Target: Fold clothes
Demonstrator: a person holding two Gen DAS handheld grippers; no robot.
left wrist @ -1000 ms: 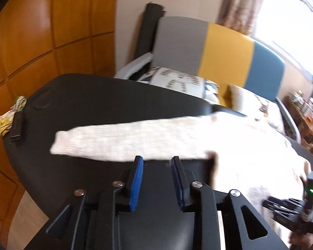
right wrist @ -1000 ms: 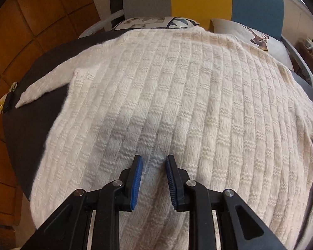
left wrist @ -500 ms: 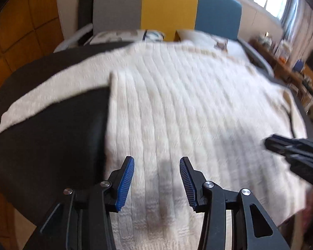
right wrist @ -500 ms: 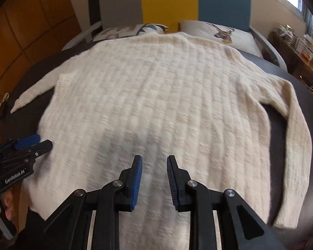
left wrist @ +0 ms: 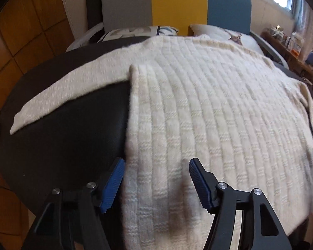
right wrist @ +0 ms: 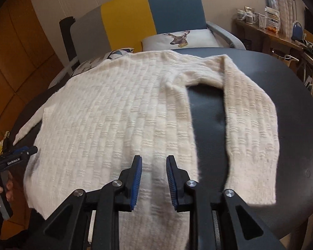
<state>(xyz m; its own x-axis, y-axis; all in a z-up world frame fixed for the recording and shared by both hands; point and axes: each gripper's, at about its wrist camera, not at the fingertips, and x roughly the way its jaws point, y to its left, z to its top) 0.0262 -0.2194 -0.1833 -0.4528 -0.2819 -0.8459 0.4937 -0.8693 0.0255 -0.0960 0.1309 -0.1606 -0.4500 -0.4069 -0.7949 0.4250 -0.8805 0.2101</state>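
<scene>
I have the cream knit sweater [right wrist: 119,112] spread flat across the dark round surface [right wrist: 298,125], hem toward me and neck toward the striped chair [right wrist: 148,16]; laid open like this, every edge is reachable for folding. The right sleeve [right wrist: 252,125] bends down along the body with bare surface between; the left sleeve [left wrist: 68,91] runs out sideways, its cuff near the rim. My left tongs [left wrist: 156,185] hang released, spread wide over the hem's left corner, straddling the body's side edge as if lining up a pinch there; my right tongs [right wrist: 153,181] are also released, narrower, over the hem near its right corner. Neither grasps cloth. Whether the sweater awaits folding or was merely smoothed, I can't judge.
</scene>
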